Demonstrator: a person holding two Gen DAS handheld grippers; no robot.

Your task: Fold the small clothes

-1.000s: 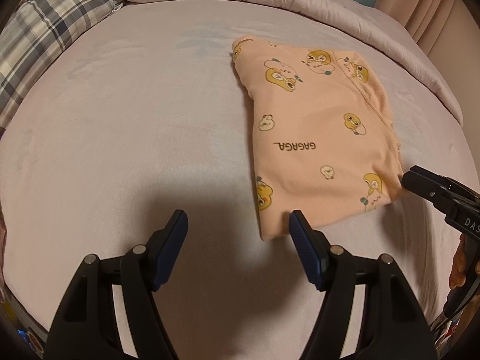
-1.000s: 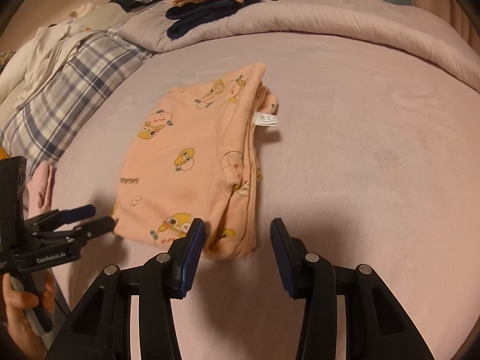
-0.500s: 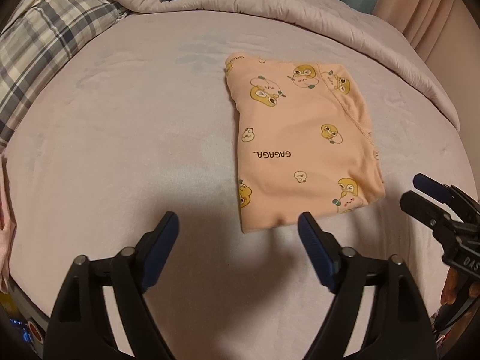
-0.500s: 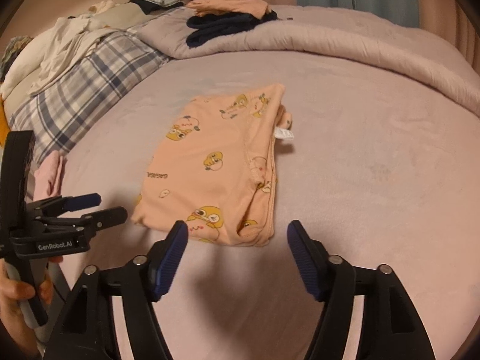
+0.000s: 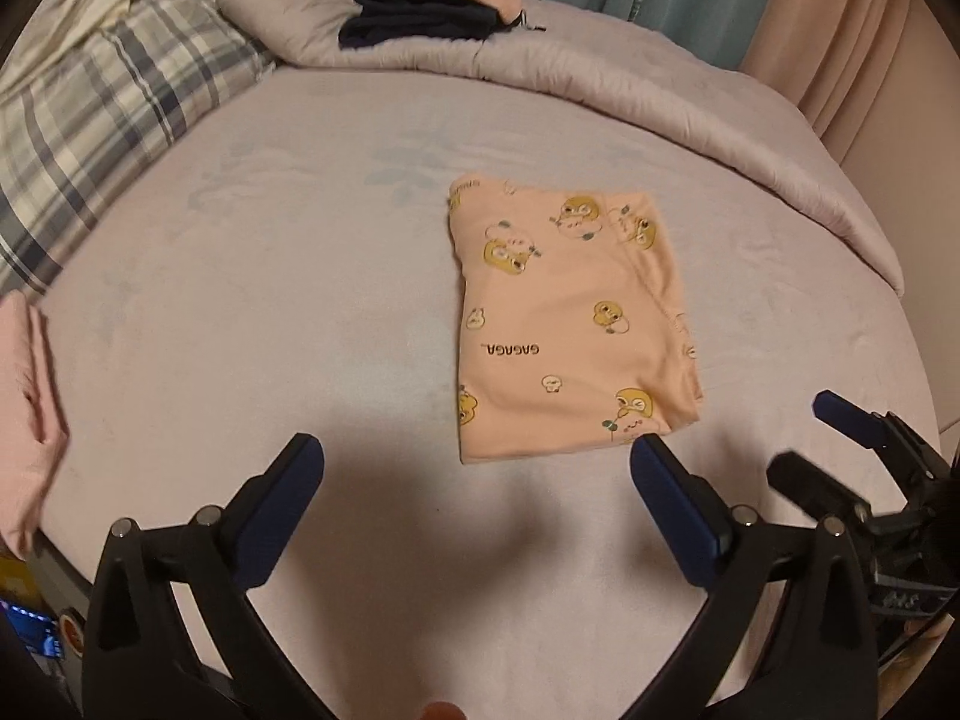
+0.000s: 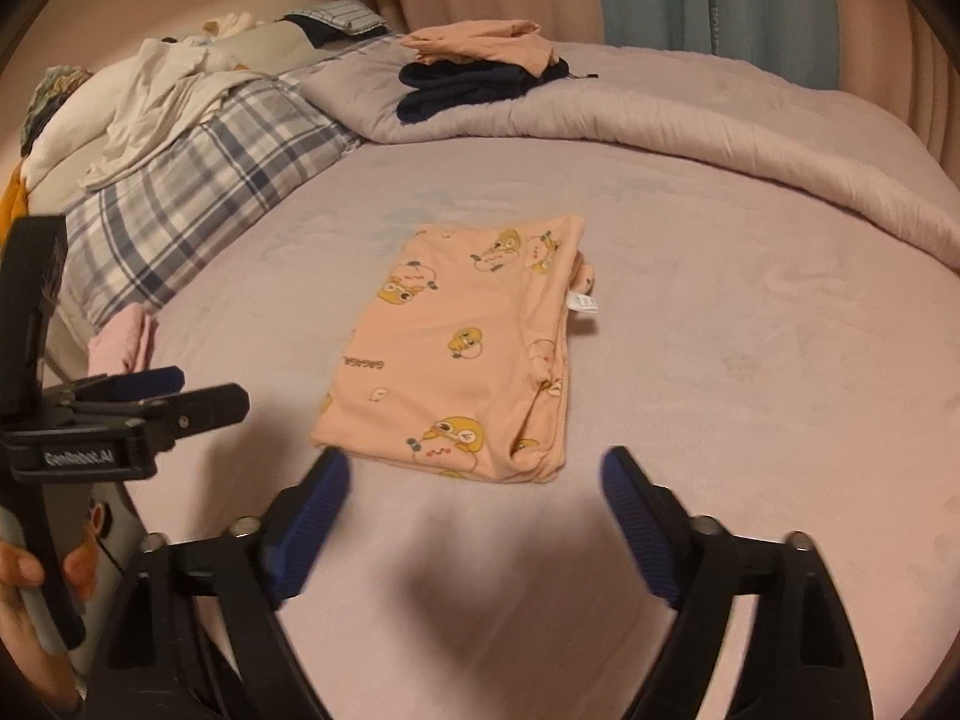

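Folded peach garment flat on the bed.
Right tongs spread wide just short of its near edge; left tongs hover alongside, empty.

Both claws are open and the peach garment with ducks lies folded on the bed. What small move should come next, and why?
Probably close the right claw on the near edge of the peach garment to lift it toward the stack of folded clothes on the duvet. It already lies as a neat rectangle, and the left claw holds nothing either.
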